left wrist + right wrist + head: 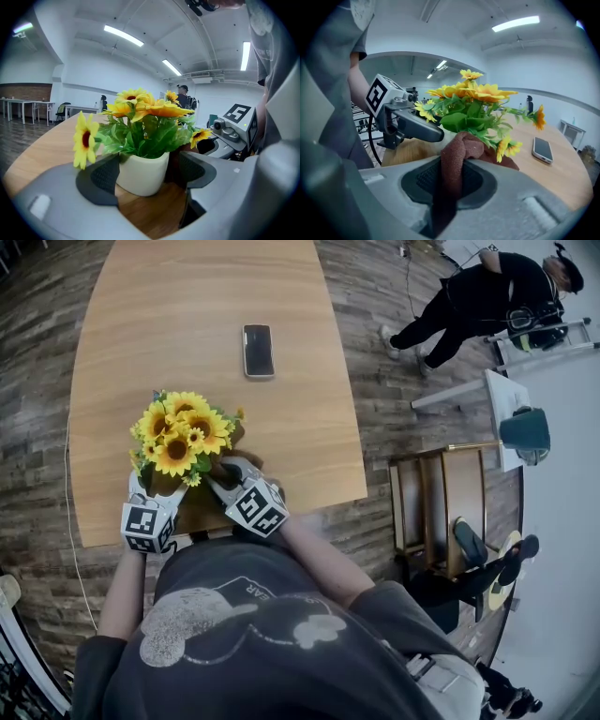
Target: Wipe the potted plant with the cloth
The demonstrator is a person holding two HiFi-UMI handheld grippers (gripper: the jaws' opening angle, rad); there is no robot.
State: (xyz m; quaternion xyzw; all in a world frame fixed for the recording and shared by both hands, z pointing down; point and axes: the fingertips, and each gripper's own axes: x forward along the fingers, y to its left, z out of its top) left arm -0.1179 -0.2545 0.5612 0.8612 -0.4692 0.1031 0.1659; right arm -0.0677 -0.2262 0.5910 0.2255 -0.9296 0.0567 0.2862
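Between the jaws of the left gripper (147,171): the white pot (140,179) of the potted plant (183,442). The jaws stand wide and straddle it. One pad sits close against the pot's side; the other shows a dark gap, so I read this as bracketing, not clamping. Likely purpose: to keep the light pot from sliding or tipping while the other side rubs.

Right gripper (450,180): jaws closed on a brown cloth (457,152), which is pinched upright so a bunched fold stands out beyond the tips. That fold is the working surface (a loose hanging end would snag stems). It sits just ahead of the tips, under the leaves (471,121) and low blooms, at or very near the pot. Actual contact is hidden by foliage.

Both grippers come in from the near edge of the table (187,296), one on each side of the plant and angled toward each other. The sunflowers (150,108) rise above both sets of tips.

Far beyond the plant lies a phone (258,351), well apart and not involved.

Judgement: wiping is under way low on the plant, and the flowers and upper leaves are probably still to do.
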